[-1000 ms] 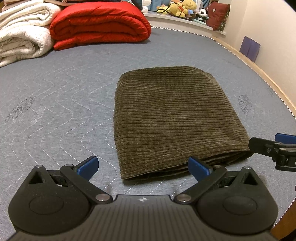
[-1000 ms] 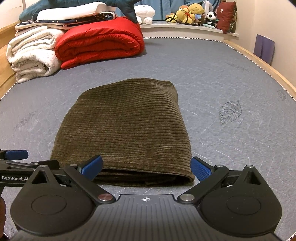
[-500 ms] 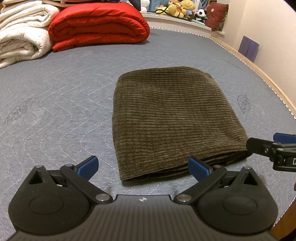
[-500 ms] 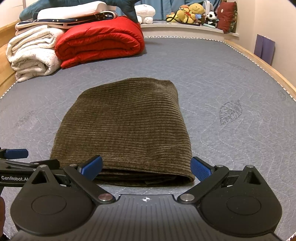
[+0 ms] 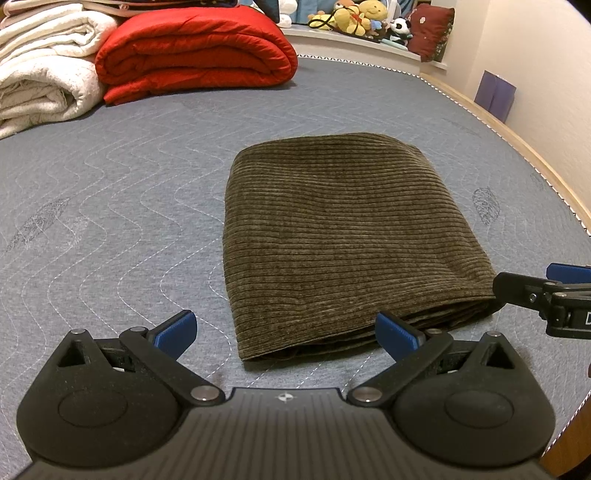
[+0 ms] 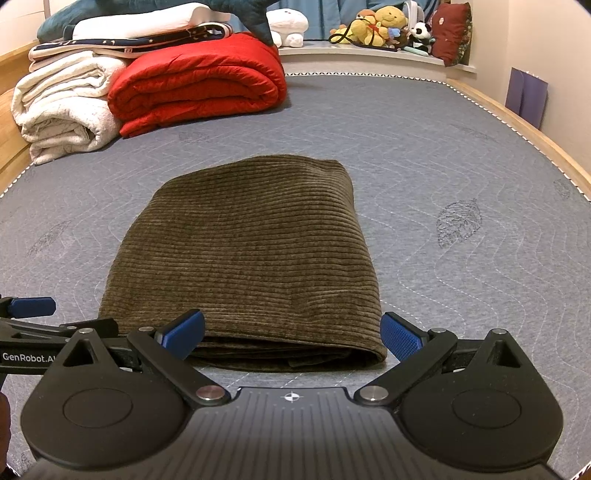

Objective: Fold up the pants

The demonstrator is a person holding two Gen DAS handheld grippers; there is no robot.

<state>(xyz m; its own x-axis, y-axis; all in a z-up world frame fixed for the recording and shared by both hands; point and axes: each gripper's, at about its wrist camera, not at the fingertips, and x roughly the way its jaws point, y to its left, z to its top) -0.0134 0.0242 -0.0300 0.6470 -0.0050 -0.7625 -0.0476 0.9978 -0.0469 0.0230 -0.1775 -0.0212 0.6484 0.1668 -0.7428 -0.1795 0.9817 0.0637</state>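
The olive-brown corduroy pants [image 5: 343, 240] lie folded into a compact rectangle on the grey quilted mattress [image 5: 110, 221]; they also show in the right wrist view [image 6: 243, 258]. My left gripper [image 5: 286, 330] is open and empty, just short of the fold's near edge, toward its left corner. My right gripper [image 6: 293, 334] is open and empty, just short of the near edge, toward its right corner. Each gripper's fingers show at the side of the other's view, the right one [image 5: 546, 291] and the left one [image 6: 33, 314].
A folded red duvet [image 5: 192, 48] and rolled white blankets [image 5: 40, 85] lie at the far left of the mattress. Plush toys [image 6: 380, 26] and a dark red cushion [image 6: 452, 33] sit on the shelf behind. A wooden bed frame [image 6: 517, 122] runs along the right.
Both grippers stay open and almost still; the views have shifted only slightly. The pants have not moved.
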